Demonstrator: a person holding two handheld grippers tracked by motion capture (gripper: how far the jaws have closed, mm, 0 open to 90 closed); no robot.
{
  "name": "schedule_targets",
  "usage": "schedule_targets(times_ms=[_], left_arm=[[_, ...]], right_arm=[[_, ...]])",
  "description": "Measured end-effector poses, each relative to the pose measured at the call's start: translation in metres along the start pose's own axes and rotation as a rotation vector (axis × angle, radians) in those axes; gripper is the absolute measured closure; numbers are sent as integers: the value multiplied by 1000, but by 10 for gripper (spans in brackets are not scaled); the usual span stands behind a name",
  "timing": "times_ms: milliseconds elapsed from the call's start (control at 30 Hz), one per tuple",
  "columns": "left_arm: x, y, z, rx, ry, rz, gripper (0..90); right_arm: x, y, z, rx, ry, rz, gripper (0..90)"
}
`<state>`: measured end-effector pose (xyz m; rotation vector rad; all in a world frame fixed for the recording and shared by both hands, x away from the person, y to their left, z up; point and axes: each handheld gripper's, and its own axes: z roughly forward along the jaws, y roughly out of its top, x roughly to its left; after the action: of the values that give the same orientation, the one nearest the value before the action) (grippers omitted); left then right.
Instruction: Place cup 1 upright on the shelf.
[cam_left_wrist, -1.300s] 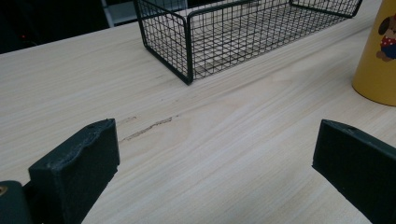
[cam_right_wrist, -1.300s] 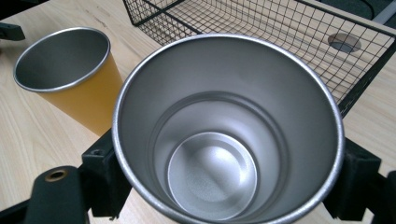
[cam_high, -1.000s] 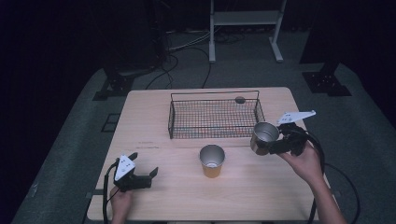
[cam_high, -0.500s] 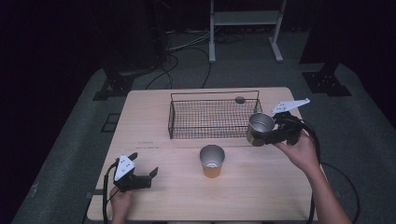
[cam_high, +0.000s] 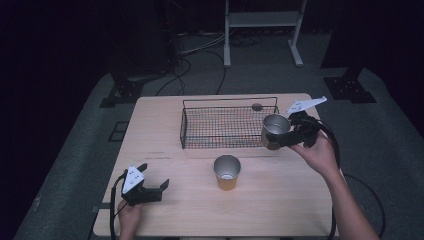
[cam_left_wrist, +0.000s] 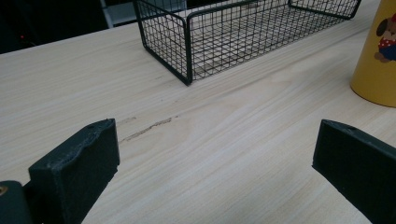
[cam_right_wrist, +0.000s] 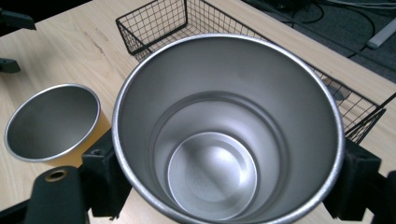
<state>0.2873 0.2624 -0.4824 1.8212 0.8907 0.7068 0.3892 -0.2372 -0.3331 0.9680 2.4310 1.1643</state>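
1. Two tools are in our hands: the right tool (cam_high: 280, 139) pinches a steel cup (cam_high: 274, 131) by its sides, one black jaw on each flank of the wall in the right gripper view.
2. We hold that steel cup (cam_right_wrist: 229, 135) off the tabletop (cam_high: 280, 200), tilted, at the right end of the wire basket (cam_high: 225, 125) and near the tabletop's right edge; its mouth faces the tool's camera and its inside is bare metal.
3. Our left tool (cam_high: 150, 187) rests near the front left corner of the tabletop, its jaws spread wide with only bare wood between them in the left gripper view.
4. We see a second cup (cam_high: 227, 172), yellow outside and steel inside, standing upright on the tabletop in front of the basket, well apart from both tools.
5. We see the basket sitting toward the far edge, and a small dark round thing (cam_high: 257, 106) lies just behind it.
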Motion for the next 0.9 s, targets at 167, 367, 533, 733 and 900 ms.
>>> schedule_targets(times_ms=[167,367,533,733,900], left_arm=[[0,0,0,3,-1,3,0],[0,0,0,1,-1,2,0],[0,0,0,0,-1,2,0],[0,0,0,1,-2,0,0],[0,0,-1,2,-3,2,0]], right_arm=[[-1,11,7,9,6,-11,177],[-3,18,12,17,5,-19,177],[-4,26,15,24,2,-23,177],[-5,36,18,30,1,-31,177],[-9,43,22,33,0,-37,176]])
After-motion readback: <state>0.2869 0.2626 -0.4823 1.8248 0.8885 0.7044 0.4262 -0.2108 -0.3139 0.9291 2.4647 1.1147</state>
